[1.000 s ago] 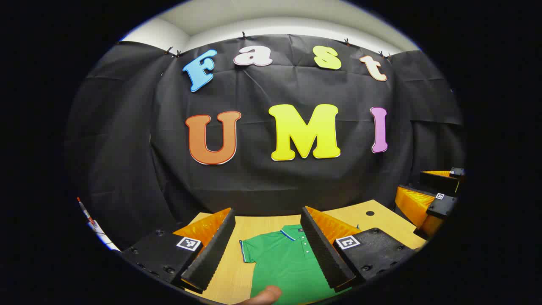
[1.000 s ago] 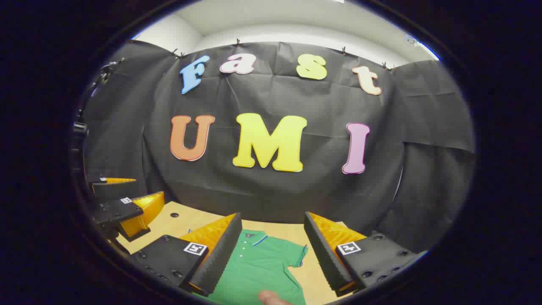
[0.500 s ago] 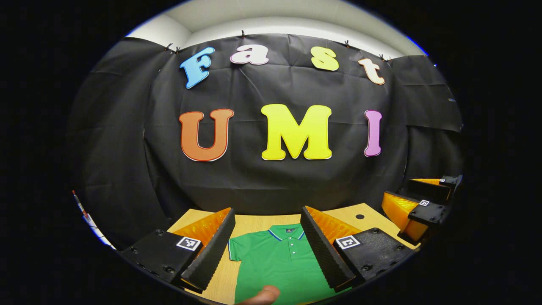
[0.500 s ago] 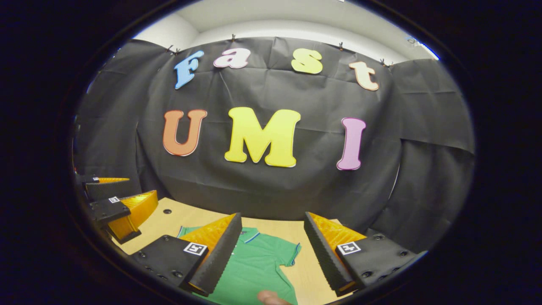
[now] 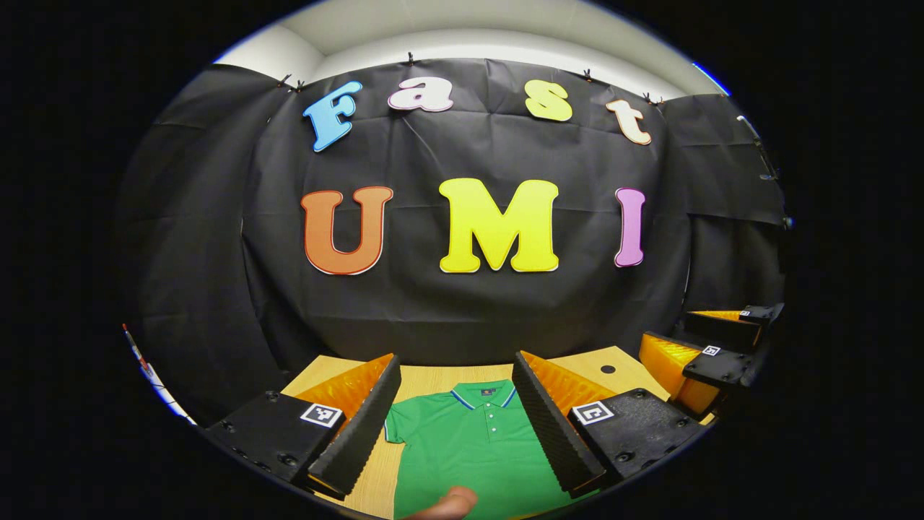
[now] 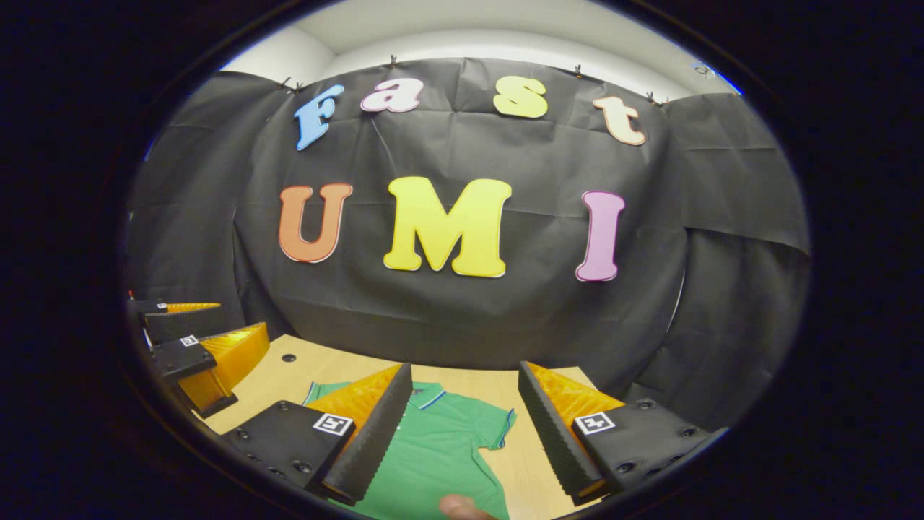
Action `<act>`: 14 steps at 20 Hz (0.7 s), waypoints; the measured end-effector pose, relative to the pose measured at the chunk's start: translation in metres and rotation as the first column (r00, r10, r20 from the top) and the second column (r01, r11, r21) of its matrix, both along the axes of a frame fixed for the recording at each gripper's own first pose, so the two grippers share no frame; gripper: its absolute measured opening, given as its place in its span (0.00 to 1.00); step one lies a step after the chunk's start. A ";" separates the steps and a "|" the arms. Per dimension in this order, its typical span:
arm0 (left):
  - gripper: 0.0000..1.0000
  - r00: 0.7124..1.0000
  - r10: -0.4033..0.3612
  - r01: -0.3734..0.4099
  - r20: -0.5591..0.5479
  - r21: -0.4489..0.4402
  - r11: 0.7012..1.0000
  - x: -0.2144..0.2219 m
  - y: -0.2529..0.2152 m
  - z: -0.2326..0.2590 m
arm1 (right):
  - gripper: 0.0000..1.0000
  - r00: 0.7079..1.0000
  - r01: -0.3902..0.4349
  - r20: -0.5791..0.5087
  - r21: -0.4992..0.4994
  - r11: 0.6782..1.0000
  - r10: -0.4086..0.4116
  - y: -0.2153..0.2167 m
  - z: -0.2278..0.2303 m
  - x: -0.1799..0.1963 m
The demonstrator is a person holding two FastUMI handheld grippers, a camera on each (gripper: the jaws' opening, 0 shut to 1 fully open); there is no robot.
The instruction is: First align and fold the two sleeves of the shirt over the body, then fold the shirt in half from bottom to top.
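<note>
In the left gripper view, a fingertip (image 5: pixel 451 502) pokes in at the bottom edge, and the left gripper (image 5: pixel 456 426) hangs released above the green shirt (image 5: pixel 473 451), which lies flat on the bench (image 5: pixel 433 375) (collar away from the camera). Farther right, the right gripper (image 5: pixel 704 357) hovers with its fingers spread apart over the bench's edge, grasping nothing. Behind the bench hangs the black cloth wall (image 5: pixel 462 303).

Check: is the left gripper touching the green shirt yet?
Cannot tell. In the left gripper view the left gripper stands open over the green shirt; no gap or contact shows plainly.
</note>
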State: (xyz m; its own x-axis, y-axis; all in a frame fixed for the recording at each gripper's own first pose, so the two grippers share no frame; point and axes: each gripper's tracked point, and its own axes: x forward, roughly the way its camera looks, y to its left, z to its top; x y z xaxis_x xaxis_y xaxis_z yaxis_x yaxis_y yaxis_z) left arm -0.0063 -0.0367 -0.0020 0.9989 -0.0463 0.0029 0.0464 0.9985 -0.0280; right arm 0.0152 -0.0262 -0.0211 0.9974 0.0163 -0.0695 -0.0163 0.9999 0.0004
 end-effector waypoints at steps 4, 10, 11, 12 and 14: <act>1.00 1.000 -0.013 0.013 -0.017 -0.008 1.000 0.000 -0.004 -0.010 | 0.94 1.000 -0.004 -0.021 -0.027 1.000 0.003 0.000 -0.013 0.011; 1.00 0.997 0.019 -0.020 -0.079 -0.005 1.000 0.002 0.007 -0.034 | 0.95 0.987 0.060 -0.149 0.018 0.998 -0.056 -0.027 -0.069 0.063; 1.00 0.995 0.025 -0.026 -0.095 -0.006 1.000 0.003 0.008 -0.039 | 0.94 0.983 0.070 -0.173 0.019 0.997 -0.066 -0.032 -0.080 0.075; 1.00 0.994 0.035 -0.035 -0.105 -0.003 0.999 0.004 0.011 -0.043 | 0.95 0.977 0.080 -0.199 0.021 0.997 -0.075 -0.038 -0.092 0.087; 1.00 0.991 0.059 -0.058 -0.119 0.008 0.998 0.006 0.017 -0.048 | 0.94 0.963 0.102 -0.256 0.046 0.994 -0.087 -0.050 -0.119 0.113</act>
